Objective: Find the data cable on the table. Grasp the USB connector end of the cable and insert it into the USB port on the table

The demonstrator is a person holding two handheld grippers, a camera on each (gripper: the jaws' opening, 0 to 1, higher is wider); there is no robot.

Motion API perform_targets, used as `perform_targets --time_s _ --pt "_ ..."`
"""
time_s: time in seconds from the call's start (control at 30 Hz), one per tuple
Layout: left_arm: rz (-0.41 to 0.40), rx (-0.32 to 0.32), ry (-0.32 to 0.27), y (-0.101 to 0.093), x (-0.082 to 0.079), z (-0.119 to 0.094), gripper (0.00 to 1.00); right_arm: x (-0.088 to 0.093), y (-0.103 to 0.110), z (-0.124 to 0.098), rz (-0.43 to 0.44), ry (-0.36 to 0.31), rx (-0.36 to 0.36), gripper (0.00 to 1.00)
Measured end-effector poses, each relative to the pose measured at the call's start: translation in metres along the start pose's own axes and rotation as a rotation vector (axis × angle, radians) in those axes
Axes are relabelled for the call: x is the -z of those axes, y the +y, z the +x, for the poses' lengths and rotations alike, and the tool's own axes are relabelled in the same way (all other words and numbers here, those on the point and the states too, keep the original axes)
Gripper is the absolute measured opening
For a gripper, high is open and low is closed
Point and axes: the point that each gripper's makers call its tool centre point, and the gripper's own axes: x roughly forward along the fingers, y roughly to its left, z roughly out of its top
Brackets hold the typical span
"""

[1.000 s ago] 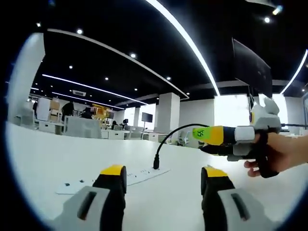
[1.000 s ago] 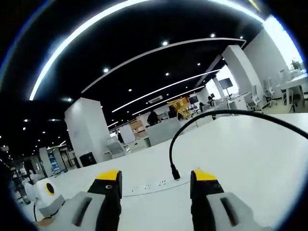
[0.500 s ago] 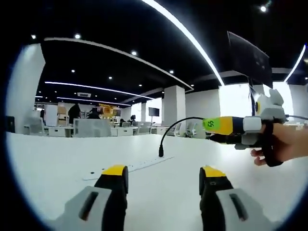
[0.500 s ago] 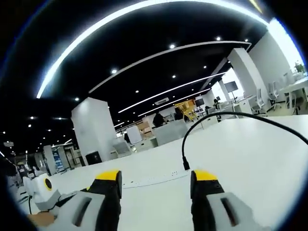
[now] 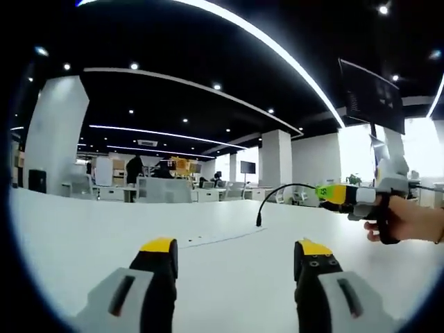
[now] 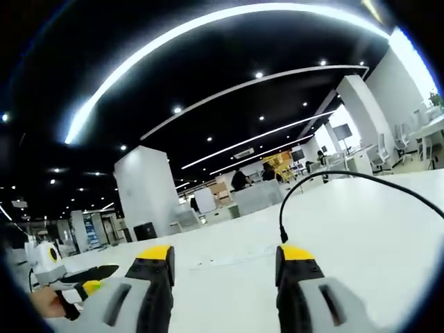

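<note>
Broad white bench (image 5: 83, 236) lies open ahead and to both sides; a black cable (image 6: 281, 218) arches above the flat power strip (image 5: 208, 242) mid-bench.

Right gripper (image 6: 224, 255) jaws apart, nothing between. Cable (image 6: 347, 177) arcs in from right; connector (image 6: 283, 236) hangs ahead of right jaw, over white table (image 6: 368, 239).

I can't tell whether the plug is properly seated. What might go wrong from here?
1. The cable arcs up in the air from its plug by the power strip. If the plug is shallowly seated, that spring could tip it out.
2. The right gripper, jaws open, hangs close beside the arc and might snag it when moved.
</note>
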Motion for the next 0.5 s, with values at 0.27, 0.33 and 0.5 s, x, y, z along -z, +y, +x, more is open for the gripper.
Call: perform_targets --time_s 0.27,0.33,0.5 --pt "0.018 -0.169 -0.039 0.039 -0.024 -0.046 0.71 0.006 0.008 -0.015 -0.088 0.034 0.0 0.62" --pt "0.02 -0.207 -0.042 0.048 -0.026 -0.057 0.71 0.006 0.009 -0.018 -0.113 0.027 0.004 0.62" --pt "0.025 -0.283 -0.042 0.066 -0.023 -0.076 0.71 0.008 0.019 -0.023 -0.162 0.043 -0.002 0.64"
